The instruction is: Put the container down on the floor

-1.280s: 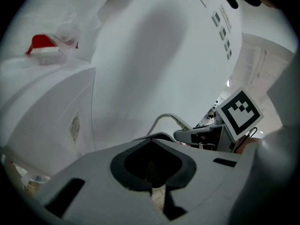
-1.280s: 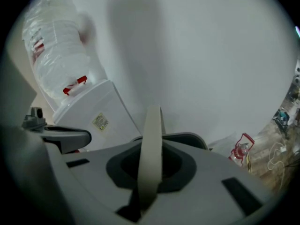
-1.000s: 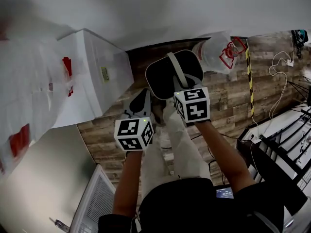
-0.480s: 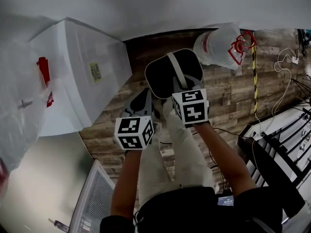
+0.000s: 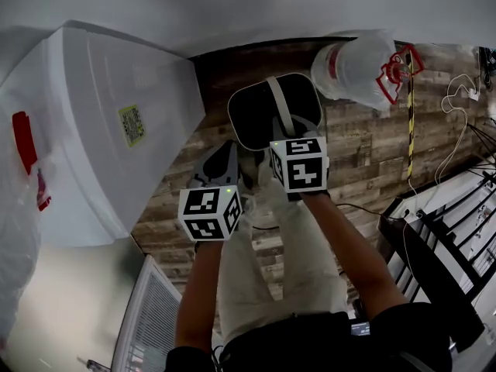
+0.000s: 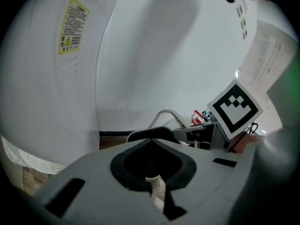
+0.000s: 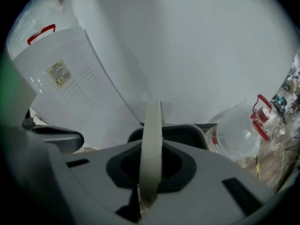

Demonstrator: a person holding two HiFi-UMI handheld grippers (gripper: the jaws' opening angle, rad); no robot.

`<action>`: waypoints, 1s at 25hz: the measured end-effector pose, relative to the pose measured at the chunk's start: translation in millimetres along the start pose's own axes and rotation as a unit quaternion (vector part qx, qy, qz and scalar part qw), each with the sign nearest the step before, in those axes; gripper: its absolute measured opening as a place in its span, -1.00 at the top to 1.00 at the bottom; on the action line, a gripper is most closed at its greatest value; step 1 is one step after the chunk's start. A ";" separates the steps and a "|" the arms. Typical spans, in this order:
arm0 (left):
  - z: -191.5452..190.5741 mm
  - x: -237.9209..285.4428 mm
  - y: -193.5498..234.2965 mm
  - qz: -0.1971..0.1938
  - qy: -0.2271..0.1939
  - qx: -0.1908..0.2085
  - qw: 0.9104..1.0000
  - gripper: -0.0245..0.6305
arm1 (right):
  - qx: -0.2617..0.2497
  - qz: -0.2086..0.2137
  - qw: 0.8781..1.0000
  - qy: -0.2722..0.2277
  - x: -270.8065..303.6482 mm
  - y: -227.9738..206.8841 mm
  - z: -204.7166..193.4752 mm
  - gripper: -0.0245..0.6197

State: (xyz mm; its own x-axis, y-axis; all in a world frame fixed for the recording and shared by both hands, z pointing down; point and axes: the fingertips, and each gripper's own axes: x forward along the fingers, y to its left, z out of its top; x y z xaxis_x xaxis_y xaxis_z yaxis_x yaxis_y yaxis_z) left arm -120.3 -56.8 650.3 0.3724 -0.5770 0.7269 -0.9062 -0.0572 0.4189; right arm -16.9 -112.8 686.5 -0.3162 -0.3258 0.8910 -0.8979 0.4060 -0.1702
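A dark container (image 5: pixel 260 118) with a pale grey bail handle (image 5: pixel 279 107) hangs above the wood-pattern floor (image 5: pixel 364 153), in front of the person's legs. My right gripper (image 5: pixel 288 136) is shut on that handle; in the right gripper view the handle (image 7: pixel 152 144) runs up between the jaws, and the container's rim (image 7: pixel 190 131) shows just beyond. My left gripper (image 5: pixel 224 158) hovers just left of the container with its jaws together and nothing in them. In the left gripper view the container (image 6: pixel 146 133) sits behind the gripper (image 6: pixel 152 175).
A tall white appliance (image 5: pixel 101 138) with a yellow label stands at the left against the white wall. A clear water jug (image 5: pixel 358 68) with a red handle lies behind the container. Black-yellow tape (image 5: pixel 408 107), cables and a black rack (image 5: pixel 449 239) are at the right, a white grille (image 5: pixel 151 324) at lower left.
The view has swung left, so the white appliance fills more of the left side. Both grippers and the held container have shifted slightly left and lower in view; the grip is unchanged.
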 end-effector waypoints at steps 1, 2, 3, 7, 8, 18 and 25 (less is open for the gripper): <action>-1.5 2.9 2.7 0.001 0.001 -0.001 1.000 0.87 | 0.004 -0.002 1.000 0.001 4.8 -1.0 0.2 0.82; -2.3 5.8 5.3 0.002 0.001 -0.001 1.000 0.87 | 0.006 -0.003 1.000 0.003 9.6 -2.2 0.6 0.82; -2.7 8.9 7.9 0.003 0.001 -0.001 1.000 0.87 | 0.006 -0.004 1.000 0.004 14.5 -3.5 0.8 0.82; -5.2 24.4 17.9 0.002 0.000 -0.001 1.000 0.87 | 0.007 -0.002 1.000 0.010 34.8 -7.5 -1.3 0.82; -5.5 29.7 20.1 0.001 -0.002 -0.001 1.000 0.87 | 0.007 -0.001 1.000 0.009 39.9 -8.3 -1.7 0.82; -4.7 81.9 38.6 -0.008 -0.017 0.000 1.000 0.87 | 0.005 -0.006 1.000 0.011 92.1 -14.3 -5.2 0.82; -10.6 110.0 61.2 0.012 -0.015 0.004 1.000 0.87 | 0.013 -0.007 1.000 0.002 120.9 -15.6 -4.1 0.82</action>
State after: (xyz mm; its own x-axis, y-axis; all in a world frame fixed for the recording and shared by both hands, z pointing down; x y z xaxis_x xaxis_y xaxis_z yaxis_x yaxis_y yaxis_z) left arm -132.7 -115.2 761.7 0.3448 -0.6020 0.7202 -0.9163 -0.0491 0.3975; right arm -39.8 -155.0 798.6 -0.3023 -0.3274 0.8952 -0.9100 0.3788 -0.1687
